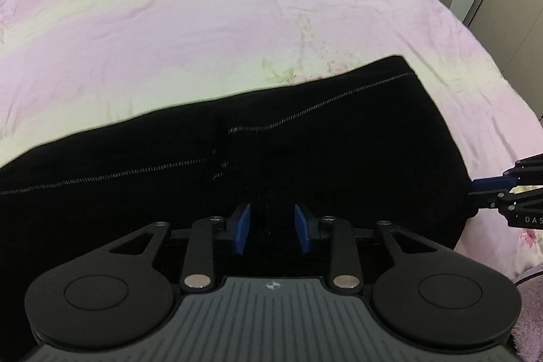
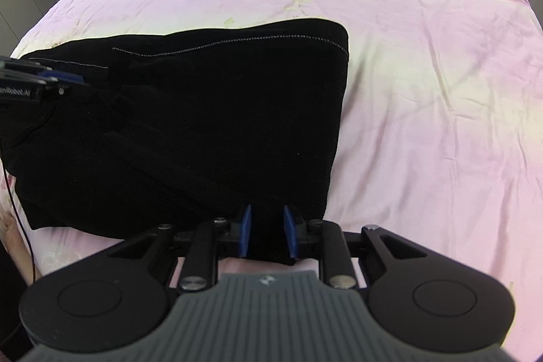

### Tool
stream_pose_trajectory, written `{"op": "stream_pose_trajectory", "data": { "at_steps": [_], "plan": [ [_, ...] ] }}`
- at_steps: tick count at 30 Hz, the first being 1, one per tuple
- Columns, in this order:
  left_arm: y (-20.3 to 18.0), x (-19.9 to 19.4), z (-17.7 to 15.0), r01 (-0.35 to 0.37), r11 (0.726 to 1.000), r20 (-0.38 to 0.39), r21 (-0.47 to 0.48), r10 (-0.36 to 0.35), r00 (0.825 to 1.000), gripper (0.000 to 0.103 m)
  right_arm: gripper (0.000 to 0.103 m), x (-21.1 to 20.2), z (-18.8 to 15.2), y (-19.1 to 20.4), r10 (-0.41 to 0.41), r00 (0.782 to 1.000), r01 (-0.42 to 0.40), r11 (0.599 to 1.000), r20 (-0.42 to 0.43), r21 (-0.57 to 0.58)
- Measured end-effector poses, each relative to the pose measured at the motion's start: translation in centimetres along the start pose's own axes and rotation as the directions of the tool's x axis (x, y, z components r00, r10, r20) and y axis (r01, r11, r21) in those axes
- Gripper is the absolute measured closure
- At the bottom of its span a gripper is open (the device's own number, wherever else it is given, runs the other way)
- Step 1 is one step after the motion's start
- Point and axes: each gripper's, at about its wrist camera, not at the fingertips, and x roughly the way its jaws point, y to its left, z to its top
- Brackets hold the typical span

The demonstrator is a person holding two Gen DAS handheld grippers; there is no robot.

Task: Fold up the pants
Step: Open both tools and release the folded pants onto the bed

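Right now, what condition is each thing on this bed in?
Black pants: folded over, lying flat on the bedspread.
Pink bedspread: spread out, lightly wrinkled.
Left gripper: open over the pants.
Right gripper: gripping the pants' near edge.

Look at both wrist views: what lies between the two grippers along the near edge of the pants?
Only the black pants span that stretch. The right wrist view shows it best, from the left gripper across to the right gripper; nothing else lies on the fabric.
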Motion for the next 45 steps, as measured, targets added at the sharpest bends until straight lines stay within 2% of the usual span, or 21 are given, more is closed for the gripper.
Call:
{"op": "stream_pose_trajectory", "data": {
  "at_steps": [5,10,12,13,15,17,21,23,27,30,31,35,38,42,45],
  "plan": [
    [1.9,2.9,-1.5,0.023,0.996,-0.066,-0.090,-0.029,0.997,0.067,0.085,2.6,-1.2,-0.4,0.015,0.999,-0.015,1.000,-0.036,0.011],
    [2.6,3.8,-2.0,0.041,0.990,-0.079,-0.134,-0.051,0.996,0.061,0.085,4.3,-1.3,-0.8,0.024,0.998,-0.023,1.000,-0.051,0.019],
    [2.8,3.2,-1.9,0.050,0.988,-0.061,-0.143,-0.060,0.996,0.059,0.085,4.0,-1.2,-0.8,0.024,0.998,-0.023,0.999,-0.054,0.024],
    [2.9,2.7,-1.9,0.056,0.988,-0.045,-0.146,-0.064,0.997,0.055,0.085,3.8,-1.0,-0.7,0.021,0.998,-0.020,1.000,-0.054,0.022],
    [3.6,0.7,-2.1,0.080,0.985,0.000,-0.153,-0.081,0.997,0.053,0.085,3.1,-0.7,-0.4,0.011,0.999,-0.010,1.000,-0.045,0.010],
    [4.7,-1.6,-2.4,0.071,0.985,0.031,-0.159,-0.066,0.997,0.050,0.082,1.7,-0.5,-0.1,0.004,1.000,-0.004,1.000,-0.021,0.006],
    [8.9,-7.5,-3.2,0.005,0.978,0.091,-0.208,0.015,0.996,0.043,0.077,-0.7,0.1,1.0,0.012,1.000,-0.012,1.000,0.023,0.006],
    [11.8,-9.9,-3.8,-0.044,0.969,0.096,-0.244,0.069,0.993,0.038,0.076,-1.5,0.5,2.1,0.030,0.999,-0.030,1.000,0.027,-0.003],
    [18.2,-14.5,-5.5,-0.171,0.930,0.086,-0.326,0.209,0.974,0.031,0.076,-1.8,1.7,5.0,0.069,0.997,-0.069,0.997,0.022,-0.039],
    [22.8,-16.8,-6.9,-0.195,0.893,0.062,-0.406,0.240,0.969,0.024,0.076,-1.4,2.9,7.6,0.093,0.996,-0.092,0.993,0.011,-0.074],
    [24.2,-17.3,-7.5,-0.193,0.881,0.051,-0.432,0.237,0.970,0.020,0.075,-1.2,3.2,8.5,0.100,0.995,-0.100,0.991,0.005,-0.087],
    [29.2,-18.2,-10.0,-0.183,0.845,0.020,-0.502,0.222,0.975,0.014,0.072,-0.1,4.7,12.4,0.123,0.992,-0.125,0.978,-0.023,-0.165],
    [33.1,-17.2,-11.8,-0.166,0.812,0.000,-0.559,0.200,0.980,0.014,0.072,0.7,5.9,15.2,0.118,0.992,-0.124,0.968,-0.039,-0.220],
    [36.4,-14.6,-13.8,-0.062,0.755,0.036,-0.653,0.113,0.993,0.014,0.072,2.3,7.9,17.9,0.098,0.994,-0.106,0.961,-0.047,-0.255],
    [38.3,-12.8,-14.8,0.006,0.731,0.051,-0.682,0.038,0.998,0.013,0.073,4.0,9.3,19.2,0.041,0.998,-0.054,0.957,-0.053,-0.284]
  ]
}}
